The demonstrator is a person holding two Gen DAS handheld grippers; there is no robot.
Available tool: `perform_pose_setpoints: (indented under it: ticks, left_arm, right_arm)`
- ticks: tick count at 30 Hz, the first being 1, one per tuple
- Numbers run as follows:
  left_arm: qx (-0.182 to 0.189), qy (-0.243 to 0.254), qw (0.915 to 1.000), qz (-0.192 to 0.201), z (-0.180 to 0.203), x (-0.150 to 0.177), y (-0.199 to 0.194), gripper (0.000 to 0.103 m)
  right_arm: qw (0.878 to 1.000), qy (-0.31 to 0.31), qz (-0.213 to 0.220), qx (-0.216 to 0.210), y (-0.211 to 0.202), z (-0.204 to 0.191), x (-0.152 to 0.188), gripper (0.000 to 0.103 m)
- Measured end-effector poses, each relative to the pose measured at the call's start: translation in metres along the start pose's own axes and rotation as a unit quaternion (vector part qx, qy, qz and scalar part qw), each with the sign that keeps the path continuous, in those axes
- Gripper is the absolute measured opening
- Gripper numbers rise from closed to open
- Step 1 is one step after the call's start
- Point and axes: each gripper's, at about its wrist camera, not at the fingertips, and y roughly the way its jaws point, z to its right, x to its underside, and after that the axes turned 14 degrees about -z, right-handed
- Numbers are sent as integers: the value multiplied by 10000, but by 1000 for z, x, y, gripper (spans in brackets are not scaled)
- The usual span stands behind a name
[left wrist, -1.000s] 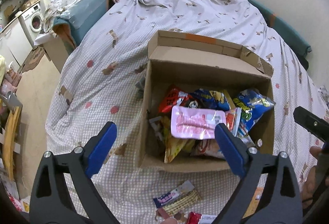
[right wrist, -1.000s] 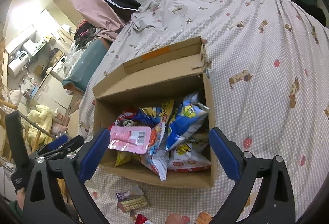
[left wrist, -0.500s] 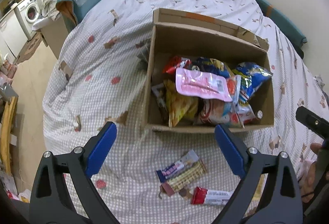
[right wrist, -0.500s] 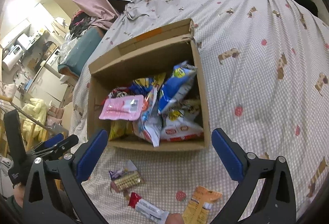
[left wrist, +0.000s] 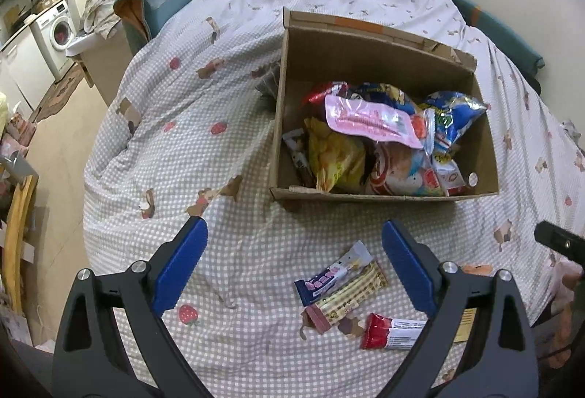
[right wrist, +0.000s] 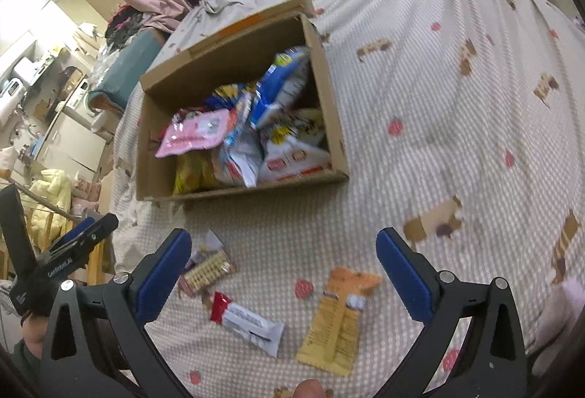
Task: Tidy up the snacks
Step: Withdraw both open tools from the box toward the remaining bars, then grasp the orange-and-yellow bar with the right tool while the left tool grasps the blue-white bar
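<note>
Hovering wide open and empty, the right tool [right wrist: 283, 270] has the red bar [right wrist: 246, 323] lying slantwise at lower centre between its fingers, nearer than the left tool [left wrist: 294, 253], the box [right wrist: 334, 127] above.

Cardboard box [left wrist: 384, 195] on bed [left wrist: 219, 142], snack bags [left wrist: 369, 124] piled inside. Before the box, on the cover: 2 bars [left wrist: 340, 283] touching at left, wrapped bar [right wrist: 246, 323] centre, flat packet [right wrist: 338, 319] right.
</note>
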Motion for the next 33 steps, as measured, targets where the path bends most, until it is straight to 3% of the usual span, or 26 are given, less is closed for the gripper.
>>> perform_pose_setpoints:
  ticks: [7,12,15,19,25,29,31,33]
  left_arm:
    - [-17,186,9998,76,11,7,3,95]
    - [176,-57,9998,-105,6,6,8,95]
    - [180,-142,9997,-119,3,7,7,95]
    - [156,-246,9994,-183,-3,8,9,95]
    - [108,-477,9982,-343,-16,6,16,95]
    - [50,-476,9974,-536,-20,5,25,95]
    - [7,-277,9971,-706,-15,5,33,95]
    - [-85,-10,9964,-842,-7,6,42,95]
  right_arm:
    - [9991,94,-204,348,12,16,12,103]
    - [9962,253,-730,405,33,32,17,101]
    - [9928,365,-1115,248,47,40,21,88]
    - [9847,376,-1655,405,71,41,27,73]
    - [9713,124,-2194,909,109,32,30,61]
    - [9638,-266,-2293,1334,122,21,29,45]
    - [9623,-370,-2243,1493,121,19,29,25]
    - [9642,-394,-2078,1600,115,18,27,19]
